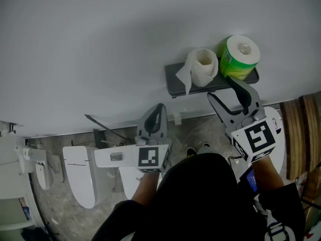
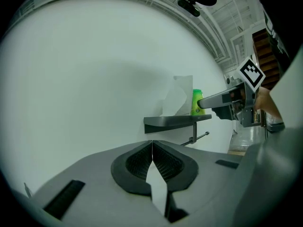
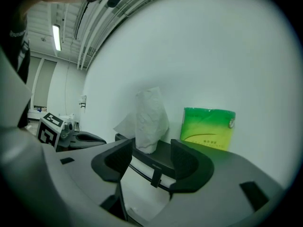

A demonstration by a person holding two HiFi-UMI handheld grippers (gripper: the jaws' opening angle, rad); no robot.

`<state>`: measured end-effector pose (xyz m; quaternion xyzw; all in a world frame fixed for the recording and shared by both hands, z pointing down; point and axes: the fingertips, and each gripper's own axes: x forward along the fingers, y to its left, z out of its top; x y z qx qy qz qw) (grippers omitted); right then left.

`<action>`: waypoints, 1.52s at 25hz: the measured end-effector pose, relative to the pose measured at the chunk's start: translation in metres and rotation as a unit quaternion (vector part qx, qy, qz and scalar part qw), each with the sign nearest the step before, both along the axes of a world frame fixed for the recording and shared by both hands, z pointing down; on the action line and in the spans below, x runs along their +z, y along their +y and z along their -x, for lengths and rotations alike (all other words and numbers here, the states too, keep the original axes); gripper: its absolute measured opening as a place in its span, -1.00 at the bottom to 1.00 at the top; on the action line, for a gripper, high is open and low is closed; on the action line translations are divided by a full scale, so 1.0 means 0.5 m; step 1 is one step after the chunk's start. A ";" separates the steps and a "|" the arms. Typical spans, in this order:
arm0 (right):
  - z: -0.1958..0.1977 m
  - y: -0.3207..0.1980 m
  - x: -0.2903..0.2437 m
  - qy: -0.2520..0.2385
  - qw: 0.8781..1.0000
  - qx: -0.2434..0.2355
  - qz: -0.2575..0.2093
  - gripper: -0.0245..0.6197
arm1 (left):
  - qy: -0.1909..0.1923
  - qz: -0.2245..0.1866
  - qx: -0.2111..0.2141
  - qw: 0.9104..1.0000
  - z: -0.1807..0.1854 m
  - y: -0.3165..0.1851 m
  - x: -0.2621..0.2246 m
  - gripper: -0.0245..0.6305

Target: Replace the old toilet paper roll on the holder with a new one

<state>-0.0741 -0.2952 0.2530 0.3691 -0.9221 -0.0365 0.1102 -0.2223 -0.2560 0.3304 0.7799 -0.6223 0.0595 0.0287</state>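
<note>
1. The shelf [image 1: 173, 82] is fixed to the wall. Two rolls stand upright on top of it: the old roll [image 1: 203, 67], white with a loose sheet hanging over the front edge, and just right of it the new roll [image 1: 239, 55] in its green wrapper. They stand close together; whether they touch cannot be told.
2. The rod [image 2: 201, 136] under the shelf looks bare, so the old roll is probably parked on top to free it.
3. The right gripper [image 1: 220, 88] is right at the front of the shelf with its jaws spread and nothing between the pads. In its own view they frame the shelf edge and the foot of the old roll, which suggests it is lining up to take a roll.
4. The left gripper [image 1: 158, 109] hangs well left of the shelf. Its jaws are pressed together on nothing, probably just to keep out of the way.
</note>
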 end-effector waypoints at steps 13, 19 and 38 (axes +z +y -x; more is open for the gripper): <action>-0.174 -0.010 -0.022 -0.008 0.997 0.070 -0.035 -0.18 | 0.005 -0.007 0.032 0.999 -0.055 -0.015 0.004 -0.85; -0.202 -0.015 -0.020 -0.013 0.996 0.079 -0.037 -0.08 | 0.001 -0.010 0.041 0.999 -0.073 -0.011 0.004 -0.85; -0.138 -0.145 -0.052 -0.043 0.995 0.085 -0.019 0.26 | -0.001 -0.021 -0.007 1.000 -0.003 0.010 -0.009 -0.85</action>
